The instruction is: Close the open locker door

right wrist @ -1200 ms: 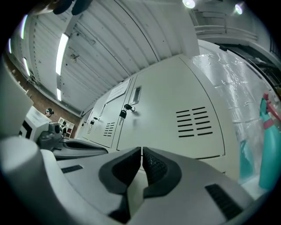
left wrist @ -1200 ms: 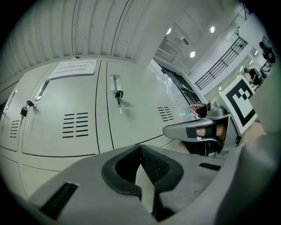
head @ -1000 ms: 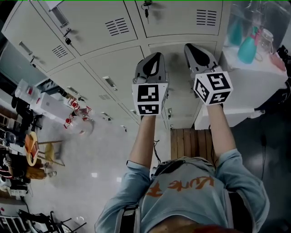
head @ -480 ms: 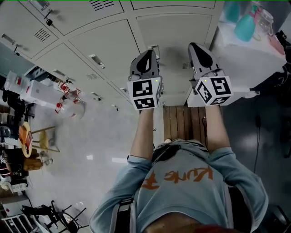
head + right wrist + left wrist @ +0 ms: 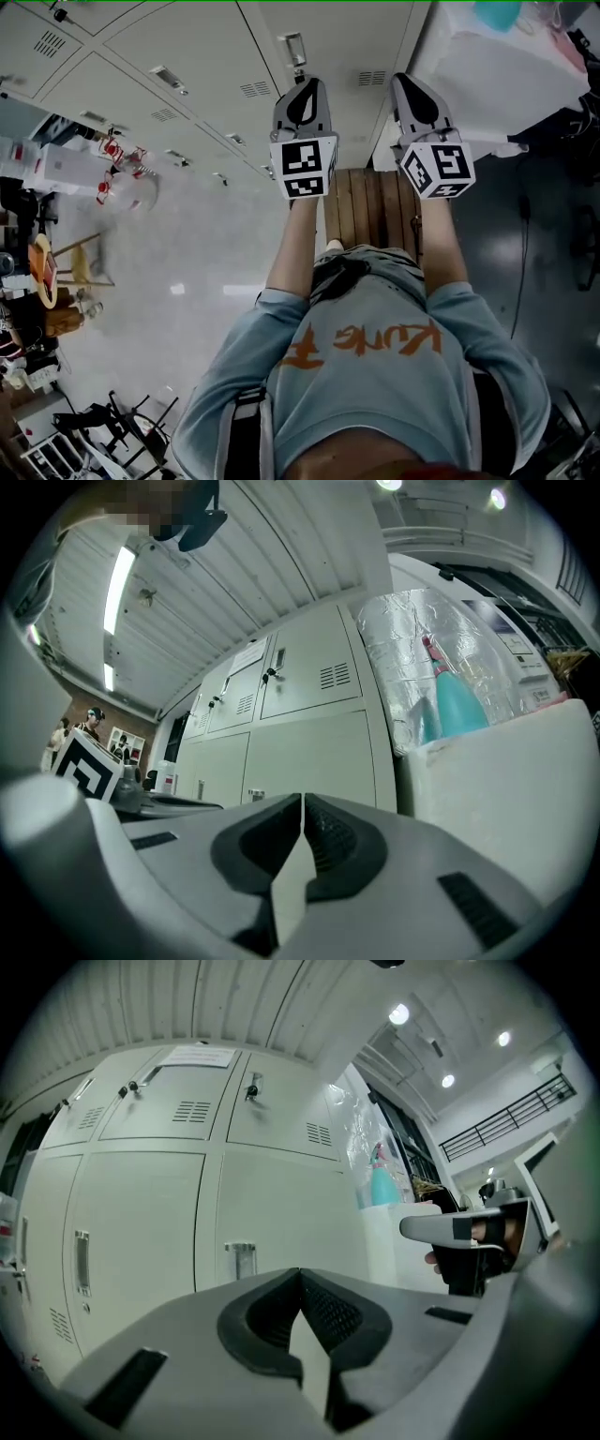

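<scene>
Head view showed the left tongs [image 5: 304, 84] and the right tongs [image 5: 409, 81] held side by side, pointing at the bank of grey lockers [image 5: 169, 47]. The person stood on a slatted wooden platform [image 5: 370, 202].

Left gripper view had its tongs pressed together at the tips with nothing between them. Right gripper view showed the same: a hairline slit and no load.

The locker door [image 5: 281, 1204] straight ahead, with its small handle [image 5: 240, 1258], looked flush with its neighbours. No door in any view stood visibly ajar, so the closing seemed done or nearly so.

If the latch had not caught, the sound approach would be to set the shut tips on the flat panel near the handle edge. A square, gentle push there, clear of the handle itself, should bring the seam even.

A teal bottle [image 5: 457, 710] stood on the white cabinet [image 5: 525, 789], off to the right of the door.
</scene>
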`<state>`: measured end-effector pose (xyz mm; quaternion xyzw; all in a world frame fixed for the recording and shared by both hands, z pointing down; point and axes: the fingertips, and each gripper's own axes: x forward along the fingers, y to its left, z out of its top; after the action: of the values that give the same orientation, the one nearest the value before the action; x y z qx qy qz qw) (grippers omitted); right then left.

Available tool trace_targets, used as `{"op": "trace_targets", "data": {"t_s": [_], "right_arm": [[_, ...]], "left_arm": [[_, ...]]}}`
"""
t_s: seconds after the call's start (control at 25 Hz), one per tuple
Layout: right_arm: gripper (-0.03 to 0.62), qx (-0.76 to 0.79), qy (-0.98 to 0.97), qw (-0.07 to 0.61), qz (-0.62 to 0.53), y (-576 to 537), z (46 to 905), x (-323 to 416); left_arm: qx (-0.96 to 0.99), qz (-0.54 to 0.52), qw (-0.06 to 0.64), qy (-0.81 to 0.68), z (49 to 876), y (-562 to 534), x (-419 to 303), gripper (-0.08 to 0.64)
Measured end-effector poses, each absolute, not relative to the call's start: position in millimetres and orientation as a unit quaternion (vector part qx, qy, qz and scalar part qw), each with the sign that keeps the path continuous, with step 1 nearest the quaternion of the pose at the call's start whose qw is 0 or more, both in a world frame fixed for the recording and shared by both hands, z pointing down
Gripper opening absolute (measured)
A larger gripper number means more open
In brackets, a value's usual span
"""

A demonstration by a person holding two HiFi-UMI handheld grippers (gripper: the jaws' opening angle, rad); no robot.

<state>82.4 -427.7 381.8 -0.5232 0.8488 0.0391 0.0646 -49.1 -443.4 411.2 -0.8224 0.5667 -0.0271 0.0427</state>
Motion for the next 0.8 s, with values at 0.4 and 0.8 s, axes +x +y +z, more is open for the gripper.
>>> {"op": "trace_targets", "data": {"t_s": [0.4, 0.8], "right_arm": [[0.031, -0.532, 0.847, 0.018, 0.015, -407.7, 436.1, 108.0], [0.031, -0.507, 0.862, 0.02, 0.007, -392.4, 456.3, 102.9]], "left_arm": [[-0.829, -0.023, 0.034, 0.558, 442.6, -416.3, -22.2, 0.021], [-0.815, -0.034, 0.033, 0.578, 454.5, -393.9, -28.7, 0.021]]}}
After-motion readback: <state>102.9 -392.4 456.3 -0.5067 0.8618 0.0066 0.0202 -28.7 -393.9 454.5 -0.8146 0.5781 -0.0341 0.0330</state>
